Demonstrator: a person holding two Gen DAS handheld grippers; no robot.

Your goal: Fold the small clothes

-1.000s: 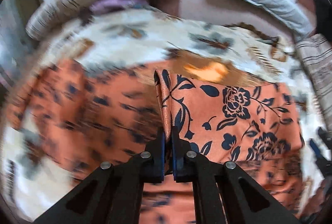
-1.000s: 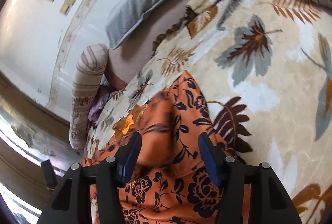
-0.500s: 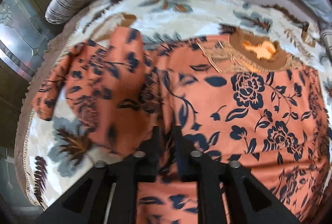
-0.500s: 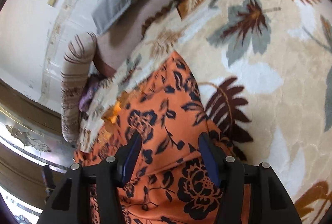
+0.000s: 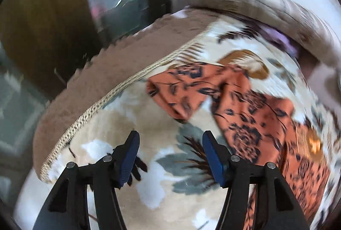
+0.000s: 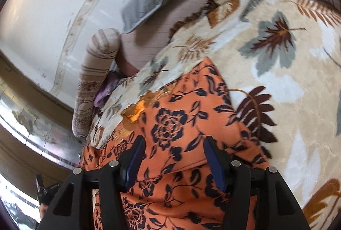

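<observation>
Orange floral garment (image 6: 181, 123) lies on the leaf-print blanket (image 5: 132, 115); left hand-held gripper (image 5: 170, 155), jaws just opened and empty, beside it; right hand-held gripper (image 6: 173, 160) spread above it.

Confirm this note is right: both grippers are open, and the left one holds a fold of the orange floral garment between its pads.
Not quite. The left gripper is open but empty; its jaws have just been opening, over bare blanket, with the orange floral garment lying beyond. The left wrist view shows it. The right gripper is open.

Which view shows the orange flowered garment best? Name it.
The right wrist view: the orange flowered garment lies sharp and close beneath the open right tongs. The left wrist view shows it blurred, off to the right.
</observation>
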